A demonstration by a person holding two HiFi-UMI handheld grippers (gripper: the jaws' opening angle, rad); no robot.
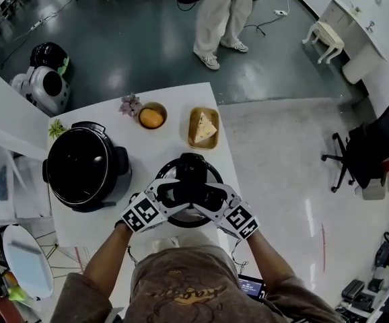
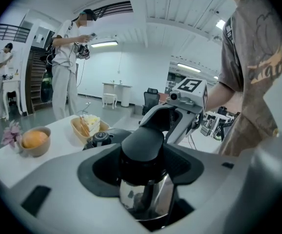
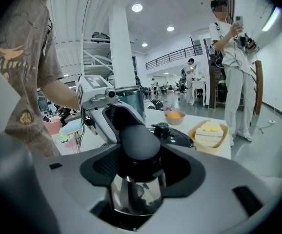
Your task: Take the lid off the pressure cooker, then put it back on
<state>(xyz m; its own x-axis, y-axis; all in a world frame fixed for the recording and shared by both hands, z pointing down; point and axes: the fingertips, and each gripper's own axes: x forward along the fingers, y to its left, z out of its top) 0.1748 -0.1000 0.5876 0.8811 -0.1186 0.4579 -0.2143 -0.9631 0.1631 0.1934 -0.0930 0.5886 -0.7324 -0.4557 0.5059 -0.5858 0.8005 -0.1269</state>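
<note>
The pressure cooker (image 1: 193, 169) stands at the near edge of the white desk (image 1: 147, 143), straight in front of the person, with its lid (image 3: 174, 136) on. The left claw (image 1: 174, 195) and right claw (image 1: 213, 198) each clamp a black side handle (image 2: 142, 143) from opposite sides — a balanced hold, probably for turning and lifting evenly. The body is polished steel and the lid a black dome, with a small valve knob (image 3: 161, 127) on top.

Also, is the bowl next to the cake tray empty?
No, the bowl holds an orange fruit, as the head view shows.
</note>
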